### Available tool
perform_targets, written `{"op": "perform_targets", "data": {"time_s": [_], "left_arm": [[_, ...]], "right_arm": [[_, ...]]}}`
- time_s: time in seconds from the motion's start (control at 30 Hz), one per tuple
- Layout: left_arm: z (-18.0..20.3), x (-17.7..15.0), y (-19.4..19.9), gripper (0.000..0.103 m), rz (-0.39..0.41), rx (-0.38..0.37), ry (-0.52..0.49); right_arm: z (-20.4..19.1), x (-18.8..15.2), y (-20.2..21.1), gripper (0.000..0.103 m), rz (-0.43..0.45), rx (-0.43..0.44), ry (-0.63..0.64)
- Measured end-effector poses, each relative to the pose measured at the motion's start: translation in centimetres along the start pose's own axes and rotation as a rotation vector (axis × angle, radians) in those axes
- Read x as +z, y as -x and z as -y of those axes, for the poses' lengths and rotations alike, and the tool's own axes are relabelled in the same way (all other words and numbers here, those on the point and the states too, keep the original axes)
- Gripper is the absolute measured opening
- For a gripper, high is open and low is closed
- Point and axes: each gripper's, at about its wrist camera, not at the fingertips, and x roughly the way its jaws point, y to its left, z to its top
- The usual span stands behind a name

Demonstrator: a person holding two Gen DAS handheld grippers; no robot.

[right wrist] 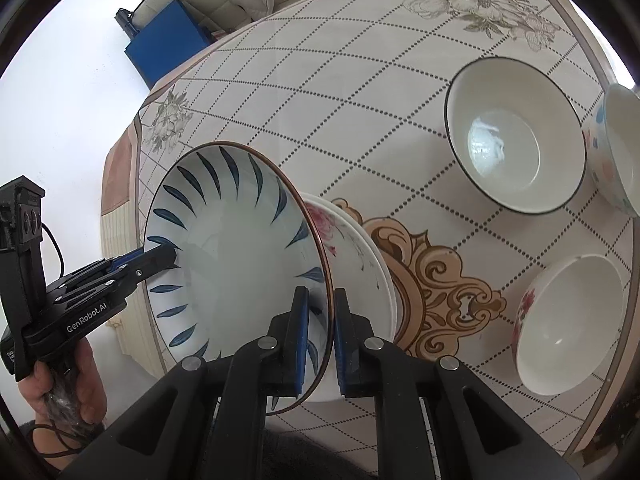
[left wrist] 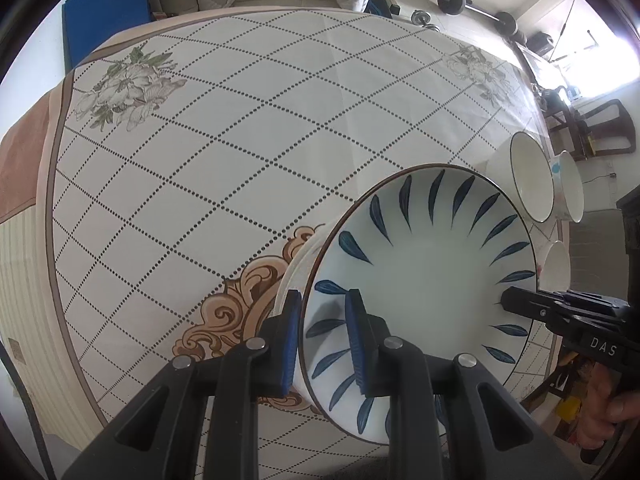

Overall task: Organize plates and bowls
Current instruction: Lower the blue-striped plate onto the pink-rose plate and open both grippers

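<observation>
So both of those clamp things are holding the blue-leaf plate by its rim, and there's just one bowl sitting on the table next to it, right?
Not quite: the right wrist view shows three bowls, not one: a dark-rimmed bowl, a flowered bowl and another bowl at the picture's edge. The rest holds: the left gripper and right gripper both clamp the blue-leaf plate by its rim.

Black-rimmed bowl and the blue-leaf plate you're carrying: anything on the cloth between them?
Right wrist view: no dish lies between the black-rimmed bowl and the blue-leaf plate, only patterned tablecloth; the floral plate sits beneath the carried one.

Both grippers' fingers [right wrist: 302, 332] clamp blue-leaf plate [right wrist: 236, 256] rim.
</observation>
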Motion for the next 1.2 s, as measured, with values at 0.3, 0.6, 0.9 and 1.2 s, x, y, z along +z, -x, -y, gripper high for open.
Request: {"op": "perform_targets", "data": {"time_s": [0.3,0.6,0.9,1.2], "left_arm": [[0.3,-1.8,-4.2,0.02,-0.076,0.051,-0.039],[0.8,-2.1,-5.8,0.02,-0.102,0.077,-0.052],[1.4,-1.7,-6.8,0.02,-0.114,0.095,-0.051],[0.2,-0.6,-7.0,0.024,-0.175,0.06,0.021]], "right_arm": [[2.0,-2.3,-4.1,0.013,-0.056,-0.019,-0.034],[2.8,-2.5,-5.7,0.013,-0.075,-0.034,-0.038],[2.6,-1.4,-6.5,0.013,-0.078,-0.05,-0.023],[3.0,-0.7,-6.8,0.019,-0.121,-0.028,-0.088]]}}
